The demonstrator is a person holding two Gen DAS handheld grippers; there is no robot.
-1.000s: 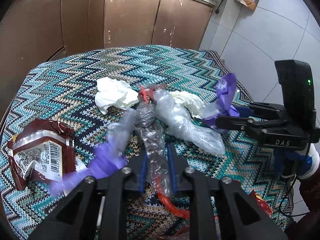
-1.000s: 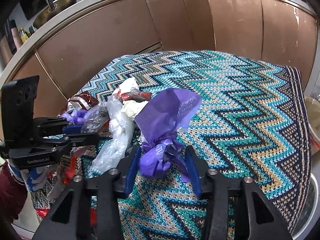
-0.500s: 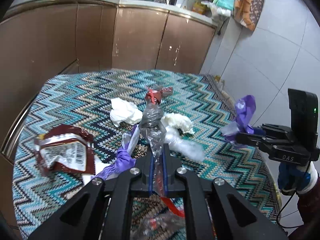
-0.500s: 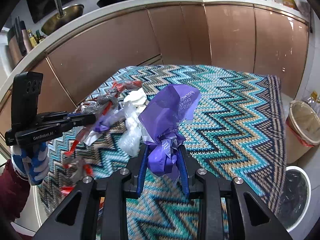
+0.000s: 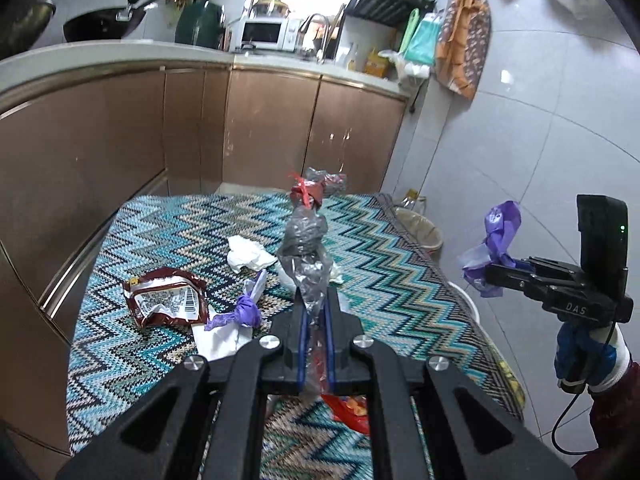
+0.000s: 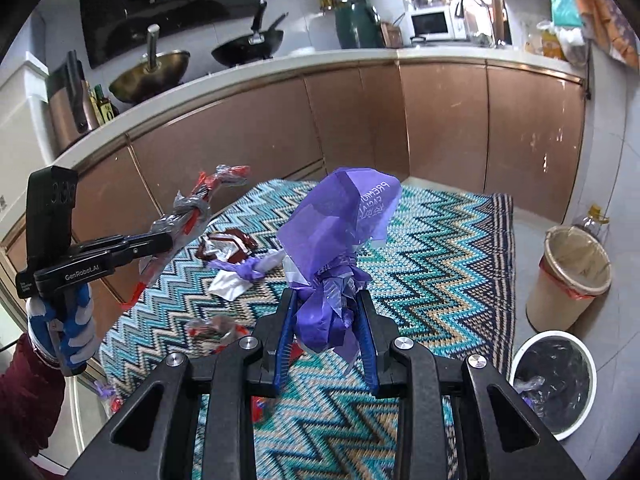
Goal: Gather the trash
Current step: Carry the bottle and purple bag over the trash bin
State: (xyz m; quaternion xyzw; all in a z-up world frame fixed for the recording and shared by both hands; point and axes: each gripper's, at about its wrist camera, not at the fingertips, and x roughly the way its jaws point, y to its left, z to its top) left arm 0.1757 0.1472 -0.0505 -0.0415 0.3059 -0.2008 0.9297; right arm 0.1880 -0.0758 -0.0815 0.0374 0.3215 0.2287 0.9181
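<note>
My left gripper (image 5: 314, 304) is shut on a twisted clear plastic wrapper with red bits (image 5: 305, 236) and holds it well above the zigzag tablecloth (image 5: 168, 232). It also shows in the right wrist view (image 6: 188, 216). My right gripper (image 6: 326, 304) is shut on a crumpled purple plastic bag (image 6: 340, 216), lifted off the table; it shows at the right of the left wrist view (image 5: 498, 236). On the cloth lie a maroon snack wrapper (image 5: 166, 300), white tissue (image 5: 248, 254) and a purple scrap on white paper (image 5: 244, 312).
On the floor to the right stand a white bin with a black liner (image 6: 554, 380) and a tan bin with a red-edged liner (image 6: 572, 276). Brown kitchen cabinets (image 5: 192, 128) curve behind the table. Red and orange wrapper pieces (image 5: 350, 408) lie at the table's near edge.
Both grippers have risen with their loads, and the right one has moved right off the table edge. The left gripper's jaws closed tighter on the clear wrapper, lifting it off the pile.
</note>
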